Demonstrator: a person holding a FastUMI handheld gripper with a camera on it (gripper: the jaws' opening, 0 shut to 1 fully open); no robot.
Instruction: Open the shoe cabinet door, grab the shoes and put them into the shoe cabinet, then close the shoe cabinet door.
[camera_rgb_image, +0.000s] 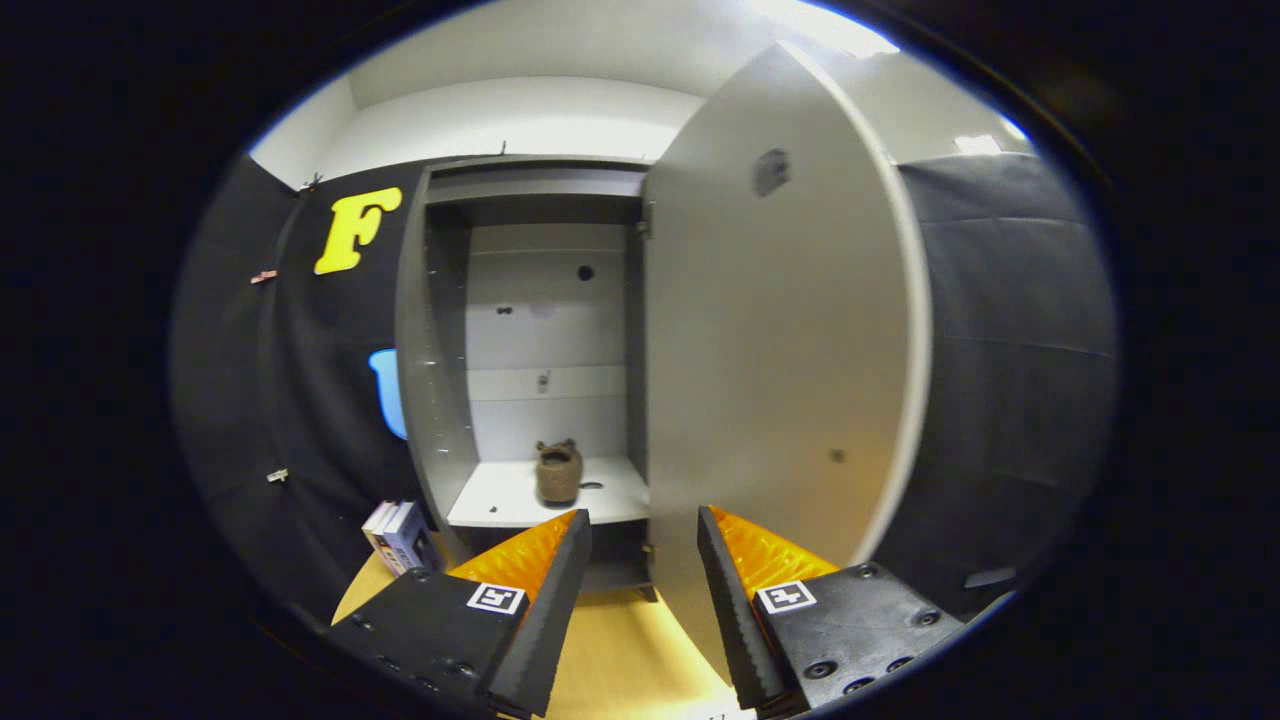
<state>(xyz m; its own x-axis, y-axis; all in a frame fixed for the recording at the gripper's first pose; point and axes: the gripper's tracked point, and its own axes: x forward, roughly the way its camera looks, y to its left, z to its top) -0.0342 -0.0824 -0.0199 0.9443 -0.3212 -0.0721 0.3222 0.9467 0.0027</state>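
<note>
Left of the tool's left finger, some books (398, 536) stand on the tabletop (610, 650) against the black booth wall. Beyond the tool (643, 520), whose fingers are apart and hold nothing, the shoe cabinet (540, 330) stands open, a brown shoe (558, 471) resting on its shelf just ahead of the left finger. The cabinet door (780, 330) is swung wide, beyond the right finger.

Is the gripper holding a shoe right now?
No, the gripper is open with nothing between its fingers, pointing at the open cabinet door.
</note>
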